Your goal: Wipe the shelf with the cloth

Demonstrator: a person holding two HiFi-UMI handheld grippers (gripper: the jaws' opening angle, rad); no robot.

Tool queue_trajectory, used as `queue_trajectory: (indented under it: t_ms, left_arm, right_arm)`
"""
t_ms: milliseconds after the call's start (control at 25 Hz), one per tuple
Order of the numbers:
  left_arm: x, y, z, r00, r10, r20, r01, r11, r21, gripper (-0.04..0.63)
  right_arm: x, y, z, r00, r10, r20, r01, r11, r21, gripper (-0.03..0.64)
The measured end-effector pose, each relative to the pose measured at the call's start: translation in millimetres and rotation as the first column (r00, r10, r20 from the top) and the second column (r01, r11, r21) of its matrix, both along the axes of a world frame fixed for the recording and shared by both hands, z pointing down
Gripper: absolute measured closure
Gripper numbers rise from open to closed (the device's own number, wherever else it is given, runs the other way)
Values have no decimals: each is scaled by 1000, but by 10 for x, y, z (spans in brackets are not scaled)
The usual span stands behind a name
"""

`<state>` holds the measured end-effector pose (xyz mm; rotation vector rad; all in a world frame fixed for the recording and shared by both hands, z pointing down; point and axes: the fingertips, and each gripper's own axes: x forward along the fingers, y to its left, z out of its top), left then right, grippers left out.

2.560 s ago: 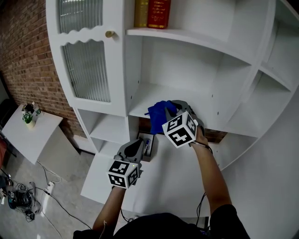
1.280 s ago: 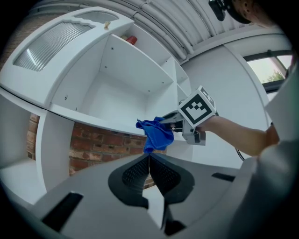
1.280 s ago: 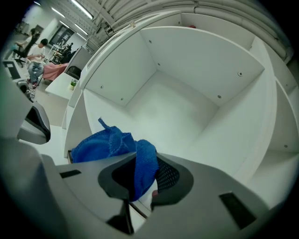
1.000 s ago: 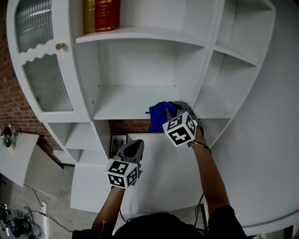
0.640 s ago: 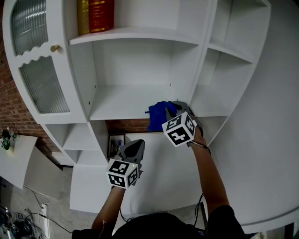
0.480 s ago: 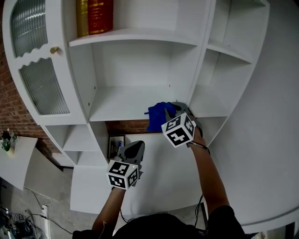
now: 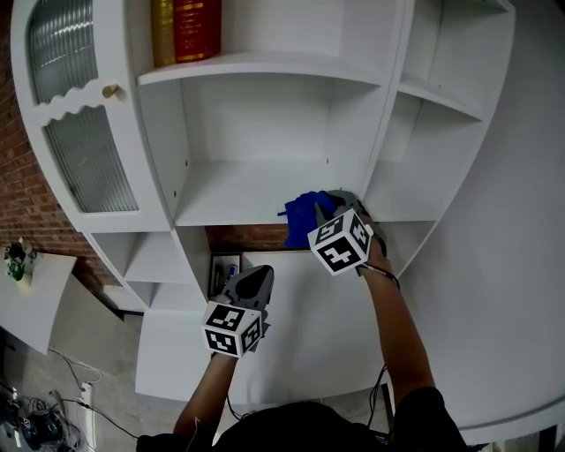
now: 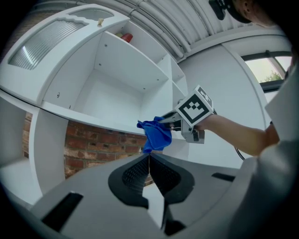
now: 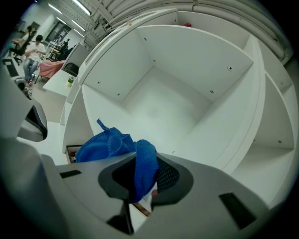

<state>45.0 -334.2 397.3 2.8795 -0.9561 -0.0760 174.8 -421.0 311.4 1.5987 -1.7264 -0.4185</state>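
While cloth [image 7: 303,214] is clamped in right gripper [image 7: 331,205] at front edge of shelf [image 7: 229,196], wiping is judged not yet begun. Left gripper [image 7: 254,281]: jaws together, empty. Next: cloth to be pressed flat, swept across.

Cloth [image 7: 305,214] at shelf [image 7: 234,201] front edge, rightward

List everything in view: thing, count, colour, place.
shelf unit: one, white, ahead
cloth: one, blue, at the unit's middle front edge
books: two, red and yellow, top left compartment
cabinet door: one, white with ribbed glass, left
knob: one, brass, on the door
brick wall: red-brown, far left
small table: one, white, low left
plant: one, green, on the table
left gripper: grey, shut, empty
right gripper: grey, shut on cloth
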Motion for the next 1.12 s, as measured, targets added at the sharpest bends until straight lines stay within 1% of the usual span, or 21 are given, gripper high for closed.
queue_trajectory:
  t_ms: [520, 1120]
  left_arm:
    - [-275, -79, 7, 998, -59, -1, 59, 998, -3, 578]
    - [-750, -202, 37, 985, -172, -1, 172, 985, -7, 578]
  right_arm:
    - [-255, -146, -9, 999, -39, 5, 39, 999, 0, 535]
    - [-844, -411, 4, 988, -152, 35, 153, 988, -16, 537]
